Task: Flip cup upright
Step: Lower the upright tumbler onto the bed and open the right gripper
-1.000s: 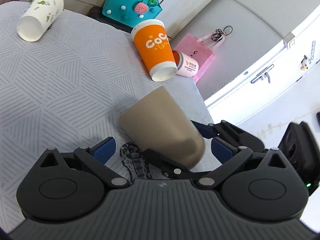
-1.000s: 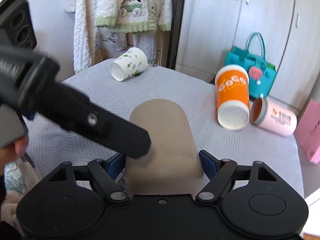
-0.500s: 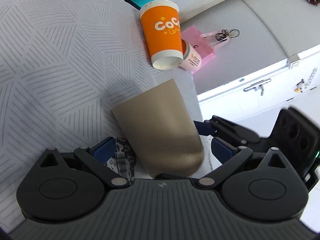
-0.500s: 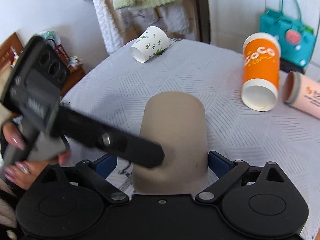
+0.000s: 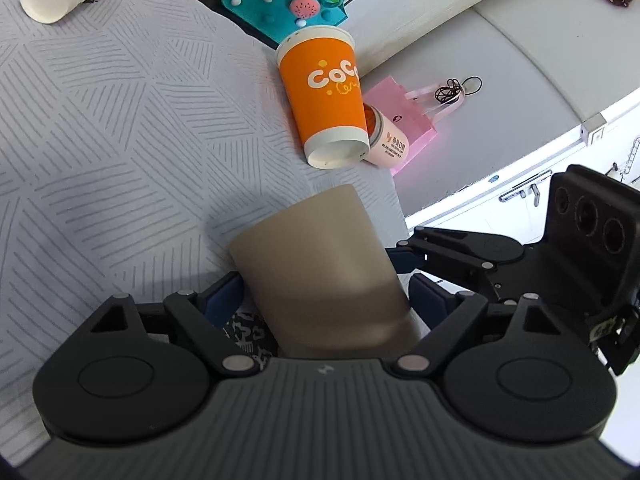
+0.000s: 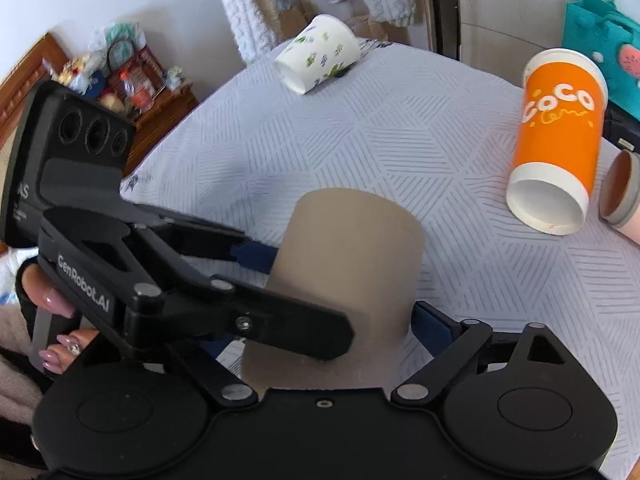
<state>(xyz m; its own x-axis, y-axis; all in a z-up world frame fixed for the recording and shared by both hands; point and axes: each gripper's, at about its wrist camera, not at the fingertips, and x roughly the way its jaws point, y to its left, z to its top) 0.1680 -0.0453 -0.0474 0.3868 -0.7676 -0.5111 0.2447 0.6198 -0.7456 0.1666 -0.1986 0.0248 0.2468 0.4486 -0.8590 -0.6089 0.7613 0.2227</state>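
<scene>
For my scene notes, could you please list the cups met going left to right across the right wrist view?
White leaf-print cup → plain tan cup → orange CoCo cup → pink cup, cut off at the right edge.

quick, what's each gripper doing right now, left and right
Left gripper: closed on the brown cup.
Right gripper: closed on the same brown cup.

Tan cup [image 5: 324, 276] sits between left gripper [image 5: 326, 300] fingers, right gripper [image 5: 404, 260] alongside
</scene>
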